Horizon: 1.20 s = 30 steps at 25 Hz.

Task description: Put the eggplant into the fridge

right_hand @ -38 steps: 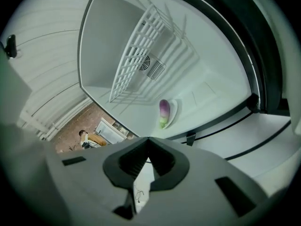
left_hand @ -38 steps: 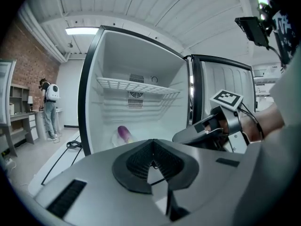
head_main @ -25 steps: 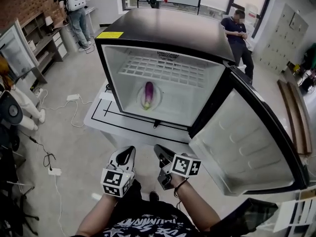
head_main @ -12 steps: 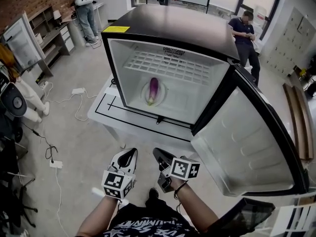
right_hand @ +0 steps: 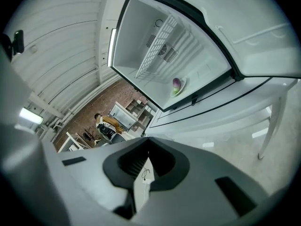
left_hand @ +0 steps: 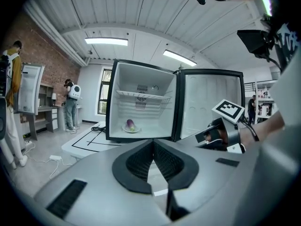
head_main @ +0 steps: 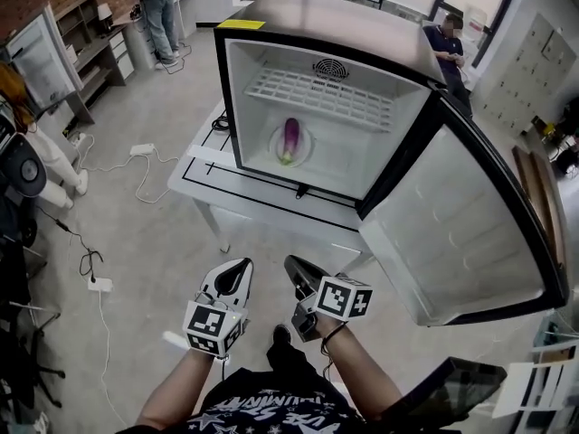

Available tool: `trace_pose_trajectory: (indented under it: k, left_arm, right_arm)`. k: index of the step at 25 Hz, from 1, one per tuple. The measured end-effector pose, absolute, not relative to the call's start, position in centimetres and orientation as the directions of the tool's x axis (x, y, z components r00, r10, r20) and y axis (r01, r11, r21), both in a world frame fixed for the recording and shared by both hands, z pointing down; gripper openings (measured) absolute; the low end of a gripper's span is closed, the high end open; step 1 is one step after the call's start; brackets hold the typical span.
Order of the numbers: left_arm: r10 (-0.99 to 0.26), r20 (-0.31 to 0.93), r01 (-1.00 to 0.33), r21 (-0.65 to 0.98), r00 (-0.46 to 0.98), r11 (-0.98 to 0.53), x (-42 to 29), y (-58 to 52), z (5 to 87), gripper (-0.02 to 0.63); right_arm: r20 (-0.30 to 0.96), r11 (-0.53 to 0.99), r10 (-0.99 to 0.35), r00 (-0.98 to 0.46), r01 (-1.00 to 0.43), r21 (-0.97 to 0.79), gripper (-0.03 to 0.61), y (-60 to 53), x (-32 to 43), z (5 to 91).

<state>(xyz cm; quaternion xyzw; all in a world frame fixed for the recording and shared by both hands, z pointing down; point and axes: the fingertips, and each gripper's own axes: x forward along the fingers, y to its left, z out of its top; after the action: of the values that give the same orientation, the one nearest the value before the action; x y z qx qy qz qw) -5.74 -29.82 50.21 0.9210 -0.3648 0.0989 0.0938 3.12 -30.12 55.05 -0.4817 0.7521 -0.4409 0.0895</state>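
The purple eggplant [head_main: 289, 140] lies on a white plate [head_main: 275, 146] on the floor of the open fridge [head_main: 409, 74], below its wire shelf. It also shows small in the left gripper view as the eggplant [left_hand: 130, 125] and in the right gripper view as the eggplant [right_hand: 177, 83]. My left gripper [head_main: 239, 268] and right gripper [head_main: 295, 266] are held low by my body, well short of the fridge, side by side. Each has its jaws shut with nothing held: left gripper [left_hand: 153, 142], right gripper [right_hand: 149, 154].
The fridge stands on a low white table [head_main: 205, 181] marked with black lines. Its door [head_main: 461, 233] swings wide to the right. Cables and a power strip [head_main: 99, 285] lie on the floor at left. People stand at the back by shelves [head_main: 86, 39].
The fridge now sits farther off and higher in the head view, as I have backed away. Both grippers stay shut and empty near my body.
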Motion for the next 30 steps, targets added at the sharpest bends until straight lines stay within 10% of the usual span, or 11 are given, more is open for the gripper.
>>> trace_pose_trajectory:
  k: [30]
  left_arm:
    - [-0.655,0.185,-0.678,0.111,0.732,-0.727,-15.5,-12.4,48.6,0.009]
  right_arm:
    - [0.321,0.196,-0.811,-0.489,-0.743,-0.640,0.006,-12.3,-7.0,52.7]
